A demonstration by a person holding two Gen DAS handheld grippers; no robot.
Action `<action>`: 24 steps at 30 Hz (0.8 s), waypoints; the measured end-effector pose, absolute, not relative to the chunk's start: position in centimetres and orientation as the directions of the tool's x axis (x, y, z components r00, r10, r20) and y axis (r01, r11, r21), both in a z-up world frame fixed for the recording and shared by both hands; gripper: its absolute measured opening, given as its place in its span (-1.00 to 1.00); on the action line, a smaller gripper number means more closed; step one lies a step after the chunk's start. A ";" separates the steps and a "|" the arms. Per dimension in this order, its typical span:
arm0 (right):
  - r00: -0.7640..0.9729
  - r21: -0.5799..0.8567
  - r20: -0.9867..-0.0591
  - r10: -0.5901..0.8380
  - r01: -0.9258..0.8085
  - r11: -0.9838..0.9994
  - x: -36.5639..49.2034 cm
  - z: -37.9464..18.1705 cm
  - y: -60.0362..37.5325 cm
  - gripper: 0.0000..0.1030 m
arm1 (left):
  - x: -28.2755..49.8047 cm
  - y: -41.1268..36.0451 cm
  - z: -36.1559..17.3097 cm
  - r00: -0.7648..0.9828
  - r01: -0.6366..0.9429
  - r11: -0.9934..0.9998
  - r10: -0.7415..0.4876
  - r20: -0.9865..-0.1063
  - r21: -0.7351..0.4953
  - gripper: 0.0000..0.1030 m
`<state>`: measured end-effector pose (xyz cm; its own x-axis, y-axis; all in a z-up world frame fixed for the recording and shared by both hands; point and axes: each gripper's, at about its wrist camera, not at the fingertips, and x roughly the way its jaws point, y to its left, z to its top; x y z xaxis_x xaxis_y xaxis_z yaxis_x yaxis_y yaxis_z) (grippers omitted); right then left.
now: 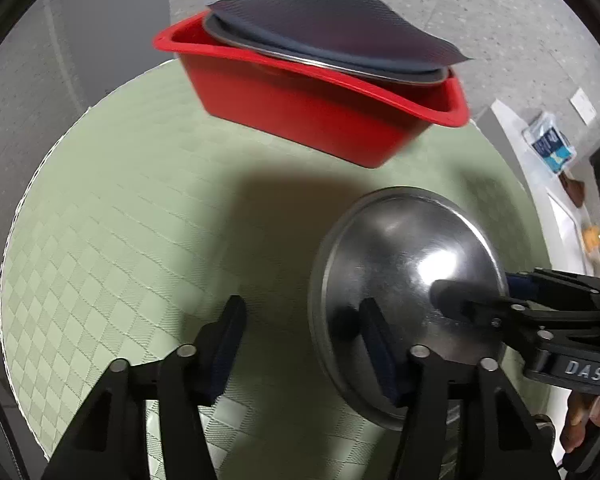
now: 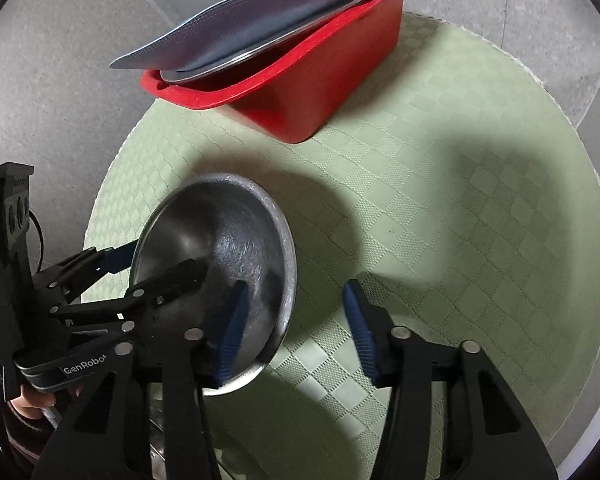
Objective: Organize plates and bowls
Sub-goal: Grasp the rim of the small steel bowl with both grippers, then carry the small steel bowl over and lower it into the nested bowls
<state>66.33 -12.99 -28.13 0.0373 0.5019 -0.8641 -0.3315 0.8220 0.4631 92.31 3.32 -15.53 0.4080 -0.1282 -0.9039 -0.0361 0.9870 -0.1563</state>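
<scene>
A steel bowl [image 1: 400, 248] [image 2: 220, 224] sits tilted near the front of the round green-matted table [image 1: 140, 200] [image 2: 440, 220]. My left gripper [image 1: 302, 306] [image 2: 164, 258] straddles the bowl's wall, one finger inside and one outside. The gap is wide and the pads are not pressing. My right gripper [image 2: 296, 286] [image 1: 474, 286] straddles the opposite wall the same way, its blue pads clear of the metal. At the back stands a red tub [image 1: 300, 112] [image 2: 320, 92]. It holds a steel plate under dark plates [image 1: 332, 28] [image 2: 260, 12] that overhang its rim.
More metal shows under the bowl at the bottom edge. A white shelf with a blue packet [image 1: 548, 144] stands to the right of the table. A grey door [image 1: 100, 20] and speckled floor lie behind. A hand [image 1: 580, 420] [image 2: 32, 400] holds each gripper's handle.
</scene>
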 end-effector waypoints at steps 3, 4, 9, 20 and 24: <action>0.043 0.454 -0.868 0.494 -0.333 0.827 66.0 -28.2 -12.8 -0.33 | 92.2 3.0 -15.5 0.411 -0.022 0.987 -0.137 -0.901 -0.160 -0.19; 0.042 0.456 -0.868 0.496 -0.332 0.826 65.9 -28.2 -12.8 -0.36 | 92.2 2.9 -15.5 0.411 -0.019 0.987 -0.136 -0.901 -0.158 -0.22; 0.044 0.457 -0.866 0.499 -0.335 0.824 65.6 -28.1 -12.9 -0.48 | 92.0 2.9 -15.3 0.410 -0.002 0.985 -0.155 -0.899 -0.171 -0.41; 0.060 0.440 -0.873 0.484 -0.329 0.835 64.5 -27.7 -12.2 -0.67 | 91.0 2.9 -14.6 0.413 0.030 0.980 -0.192 -0.890 -0.197 -0.73; 0.081 0.436 -0.871 0.485 -0.328 0.838 64.0 -26.9 -12.4 -0.67 | 90.3 2.8 -13.5 0.436 0.035 0.980 -0.190 -0.879 -0.195 -0.74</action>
<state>64.00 -12.41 -26.90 0.0812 0.4852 -0.8707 -0.3280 0.8379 0.4363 90.32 2.84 -13.54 0.4362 -0.1905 -0.8795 0.0345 0.9802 -0.1952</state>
